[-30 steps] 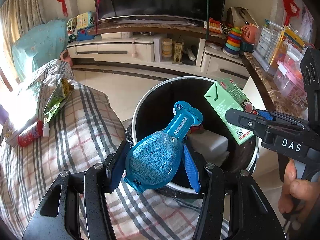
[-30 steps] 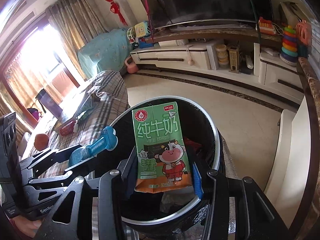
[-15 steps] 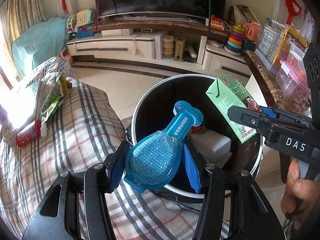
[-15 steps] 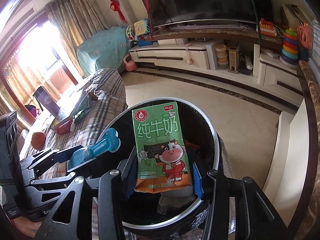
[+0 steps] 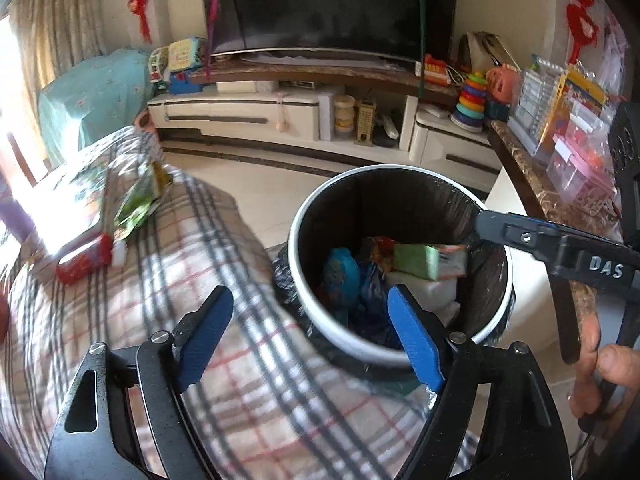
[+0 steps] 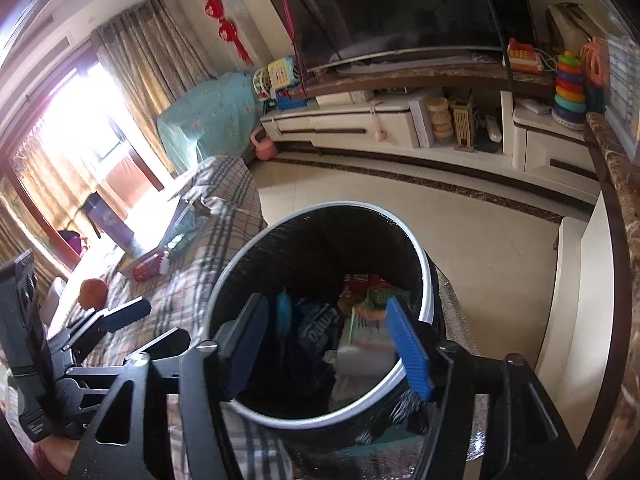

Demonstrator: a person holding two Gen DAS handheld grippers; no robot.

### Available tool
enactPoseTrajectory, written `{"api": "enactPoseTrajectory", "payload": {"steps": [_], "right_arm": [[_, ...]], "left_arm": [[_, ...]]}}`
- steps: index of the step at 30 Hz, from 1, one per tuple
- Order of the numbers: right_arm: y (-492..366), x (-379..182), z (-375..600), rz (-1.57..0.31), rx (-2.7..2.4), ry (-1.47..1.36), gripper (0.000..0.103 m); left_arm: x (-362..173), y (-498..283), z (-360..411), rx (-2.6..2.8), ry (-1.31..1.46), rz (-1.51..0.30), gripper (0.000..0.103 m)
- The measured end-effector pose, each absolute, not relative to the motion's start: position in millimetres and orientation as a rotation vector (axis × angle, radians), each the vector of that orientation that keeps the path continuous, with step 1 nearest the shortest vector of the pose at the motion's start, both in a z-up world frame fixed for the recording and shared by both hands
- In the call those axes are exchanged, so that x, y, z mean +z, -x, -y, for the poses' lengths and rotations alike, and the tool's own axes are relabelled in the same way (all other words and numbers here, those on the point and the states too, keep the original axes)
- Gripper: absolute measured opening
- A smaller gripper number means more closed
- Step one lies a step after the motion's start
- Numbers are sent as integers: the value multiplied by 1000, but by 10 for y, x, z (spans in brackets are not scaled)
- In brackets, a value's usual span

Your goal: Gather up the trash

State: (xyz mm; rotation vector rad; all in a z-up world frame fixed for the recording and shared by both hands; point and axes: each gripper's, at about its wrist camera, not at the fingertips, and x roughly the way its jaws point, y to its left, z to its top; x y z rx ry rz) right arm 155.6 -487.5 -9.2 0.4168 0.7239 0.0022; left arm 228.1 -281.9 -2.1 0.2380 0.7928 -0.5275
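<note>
The left gripper [image 5: 310,334] hangs with its jaws spread wide and empty, one blue pad over the checked cloth [image 5: 192,280] and the other over the near rim of the bin [image 5: 384,354]. The right gripper [image 6: 326,344] is likewise wide apart with nothing between its pads, poised straight above the bin's [image 6: 426,280] mouth.

Both pieces of trash lie down inside the black-lined bin. In the left wrist view the green milk carton [image 5: 428,260] lies on its side toward 2 o'clock of the opening, resting on a white block [image 5: 424,292]. The blue bottle [image 5: 340,276] sits toward 9 o'clock, against a dark blue wrapper [image 5: 372,292]. In the right wrist view the blue bottle [image 6: 285,316] shows at the left of the opening and the carton [image 6: 380,296] at the right, partly hidden by the gripper's pad.

On the cloth, at 10 o'clock from the bin, a green packet [image 5: 138,200] and a small red bottle [image 5: 84,258] lie close together.
</note>
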Motion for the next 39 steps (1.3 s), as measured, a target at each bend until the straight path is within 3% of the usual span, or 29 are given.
{"api": "enactPoseTrajectory", "payload": {"steps": [2, 9, 16, 19, 31, 39], "right_arm": [[-1452, -68, 4842, -698, -1, -433, 83], [-1038, -20, 4593, -609, -4, -462, 96], [-739, 53, 4271, -536, -39, -409, 98], [-613, 68, 4169, -492, -67, -383, 99], [-124, 392, 3790, -258, -211, -149, 103], [-104, 210, 3730, -280, -244, -113, 103]], "left_arm": [[-11, -2198, 2669, -520, -206, -785, 87], [10, -1945, 2186, -480, -86, -767, 93], [35, -1637, 1810, -446, -24, -711, 93], [68, -1487, 1681, -441, 1, -665, 100], [406, -862, 1405, -312, -38, -343, 103], [317, -749, 1403, -270, -78, -325, 103]]}}
